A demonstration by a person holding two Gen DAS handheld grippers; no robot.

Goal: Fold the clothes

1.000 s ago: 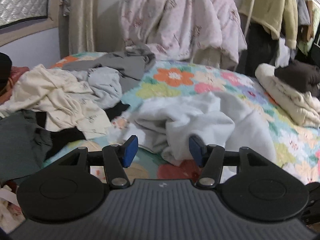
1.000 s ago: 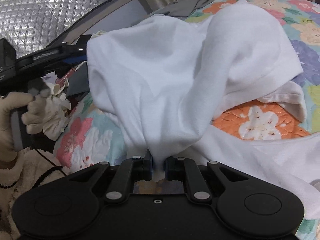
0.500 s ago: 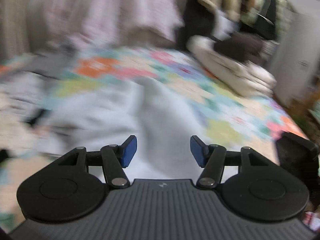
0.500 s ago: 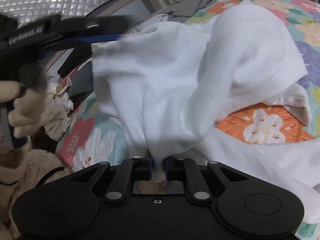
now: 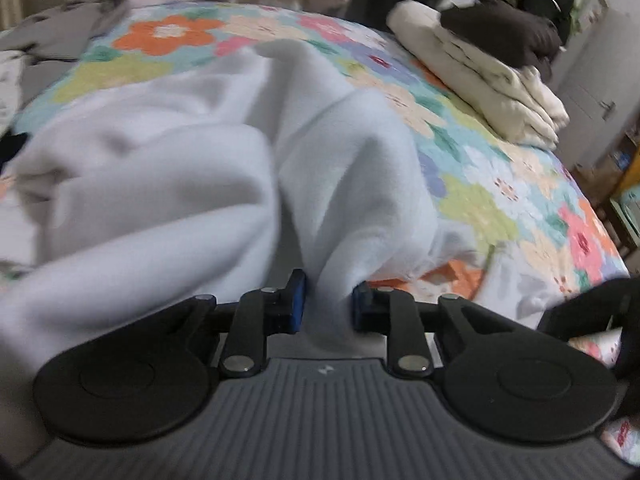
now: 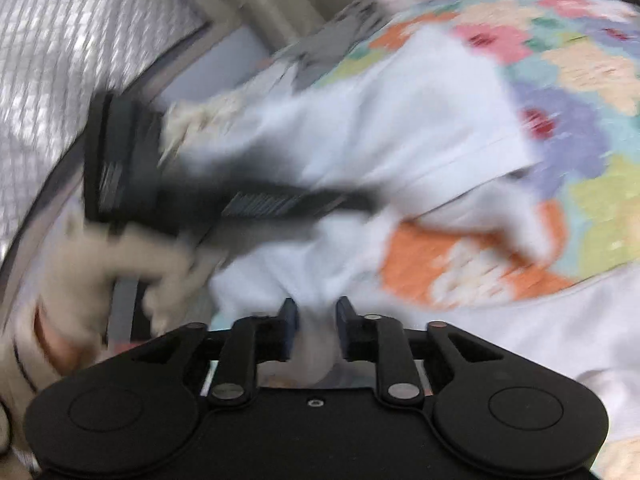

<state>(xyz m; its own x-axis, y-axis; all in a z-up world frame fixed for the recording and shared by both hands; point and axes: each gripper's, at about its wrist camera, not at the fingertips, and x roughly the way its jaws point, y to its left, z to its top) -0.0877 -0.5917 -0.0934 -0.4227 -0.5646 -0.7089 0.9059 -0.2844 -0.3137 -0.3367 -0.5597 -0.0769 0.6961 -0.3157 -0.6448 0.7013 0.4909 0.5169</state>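
On the floral bed [image 5: 500, 184], both grippers [image 5: 327, 300] [image 6: 313, 322] pinch the white garment [image 5: 160, 184]

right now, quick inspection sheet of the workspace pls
surface: floral bedspread, partly covered by clothes
job's things: white garment, bunched, unfolded
clutter: folded cream clothes with a dark item on top; grey clothes at the far left
grippers: left gripper and right gripper each pinch the white garment
cables: nothing seen
surroundings: quilted silver panel; hanging clothes behind the bed, blurred
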